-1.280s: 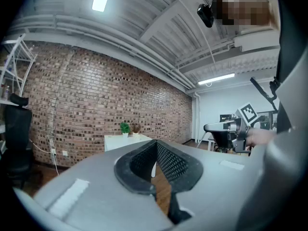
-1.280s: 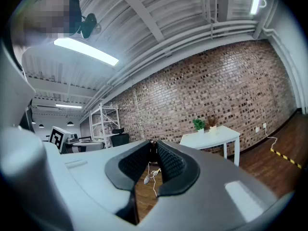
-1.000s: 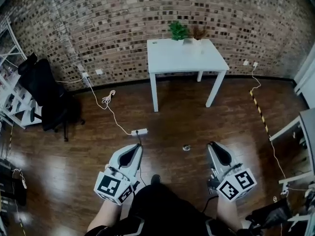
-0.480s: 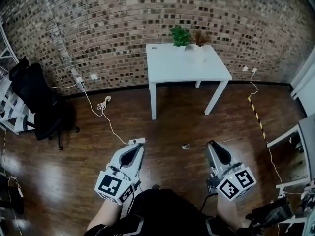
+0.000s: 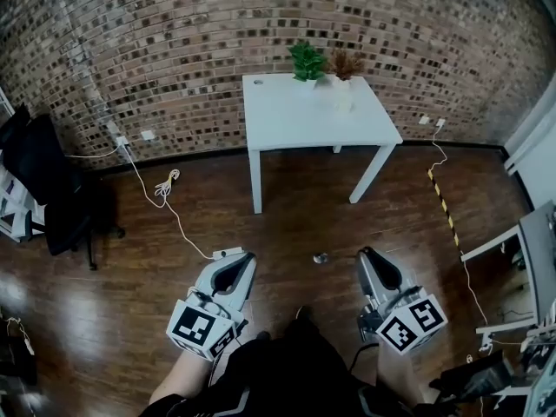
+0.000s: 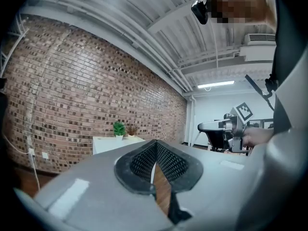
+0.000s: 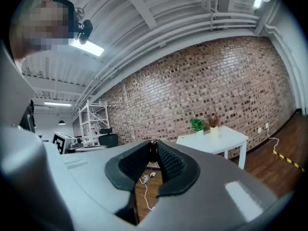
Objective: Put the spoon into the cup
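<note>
Left gripper [image 5: 236,263] and right gripper [image 5: 372,259] are found clenched, empty. White table [image 5: 295,115] is noted at twelve o'clock, black chair [image 5: 43,181] at ten.

Two plants [image 5: 306,61] stand on the table [image 5: 295,115] by the wall [image 5: 174,42], a chair [image 5: 39,176] at left.

floor [image 5: 287,224] ahead open | table [image 5: 304,111] at wall | plants [image 5: 306,59] on far edge

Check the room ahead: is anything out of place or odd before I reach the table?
A small object lies on the wooden floor short of the white table, too small to identify. A power strip and its cable trail across the floor from the wall. Nothing else stands out.
</note>
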Motion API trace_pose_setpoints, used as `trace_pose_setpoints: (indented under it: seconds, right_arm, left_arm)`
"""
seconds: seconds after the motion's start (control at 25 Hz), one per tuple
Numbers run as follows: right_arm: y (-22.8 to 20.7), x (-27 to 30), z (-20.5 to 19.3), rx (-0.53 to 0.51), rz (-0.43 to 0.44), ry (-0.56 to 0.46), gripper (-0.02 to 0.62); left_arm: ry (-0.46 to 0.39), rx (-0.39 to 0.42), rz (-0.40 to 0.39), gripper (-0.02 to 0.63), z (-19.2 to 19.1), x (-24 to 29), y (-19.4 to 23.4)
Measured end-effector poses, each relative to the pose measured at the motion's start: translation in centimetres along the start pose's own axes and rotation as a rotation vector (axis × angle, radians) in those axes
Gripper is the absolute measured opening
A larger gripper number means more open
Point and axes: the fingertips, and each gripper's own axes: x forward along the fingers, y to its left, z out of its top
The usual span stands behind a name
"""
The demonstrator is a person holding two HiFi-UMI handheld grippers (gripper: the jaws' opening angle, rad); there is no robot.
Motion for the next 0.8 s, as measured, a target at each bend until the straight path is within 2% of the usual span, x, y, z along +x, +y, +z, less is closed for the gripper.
trace_pose_setpoints:
  seconds: [0.12,0.24,0.4,0.8]
  right_arm:
    - [-2.1,1.4,0.1,-0.008,0.021,-0.001,0.052]
    - [-4.6,2.5,1.7,-0.027,0.043,-0.017,0.052]
    - [-7.9,3.8,3.7,-0.028,0.064,-0.041,0.052]
    - [-16.4,5.6,5.8,-0.004,0.064,-0.043,0.052]
  left_arm:
    - [-0.003,0.011,0.012,-0.006,0.0,2.6,0.3]
    - [-0.02,0.005,0.029,-0.006,0.5,5.3,0.4]
    - [-0.024,0.039,0.051,-0.006,2.3,9.4,1.1]
    - [-0.02,0.059,0.078,-0.006,3.1,18.3,1.1]
